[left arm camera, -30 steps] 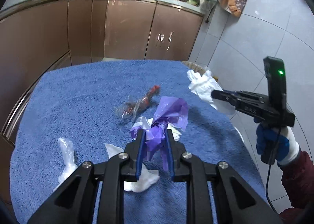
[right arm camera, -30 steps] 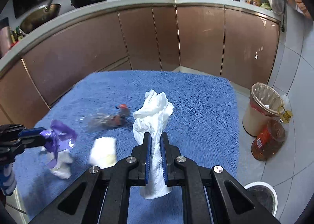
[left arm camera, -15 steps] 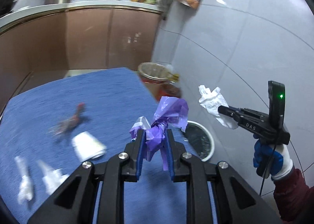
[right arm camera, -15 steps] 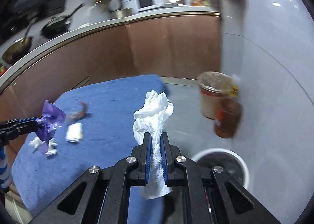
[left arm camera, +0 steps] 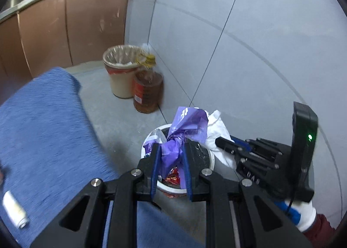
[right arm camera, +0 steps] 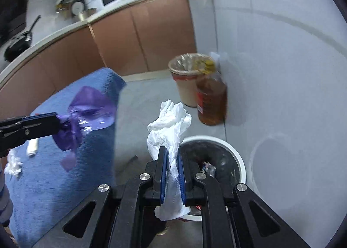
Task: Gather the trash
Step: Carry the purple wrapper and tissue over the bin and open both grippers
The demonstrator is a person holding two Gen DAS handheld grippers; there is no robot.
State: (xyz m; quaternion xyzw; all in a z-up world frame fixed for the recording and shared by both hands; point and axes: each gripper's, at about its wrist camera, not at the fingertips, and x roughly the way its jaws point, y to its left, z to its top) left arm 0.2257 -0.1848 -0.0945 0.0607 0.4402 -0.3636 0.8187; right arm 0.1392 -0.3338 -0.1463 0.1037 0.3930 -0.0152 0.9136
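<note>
Over the white bin [right arm camera: 238, 159] on the grey floor beside the blue-towelled bench [left arm camera: 43, 139], we hold a purple bag [left arm camera: 186, 126] clamped in the left gripper [left arm camera: 170, 168] and a tissue [right arm camera: 171, 126] in the right gripper [right arm camera: 172, 177], and either could catch the rim and fall outside.

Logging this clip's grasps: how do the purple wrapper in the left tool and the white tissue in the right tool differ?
The purple wrapper is glossy plastic; the white tissue is matte crumpled paper. The wrapper flares out above the left tool; the tissue hangs through the right tool, trailing below its pads. Both are pinched shut and held near the white bin.
</note>
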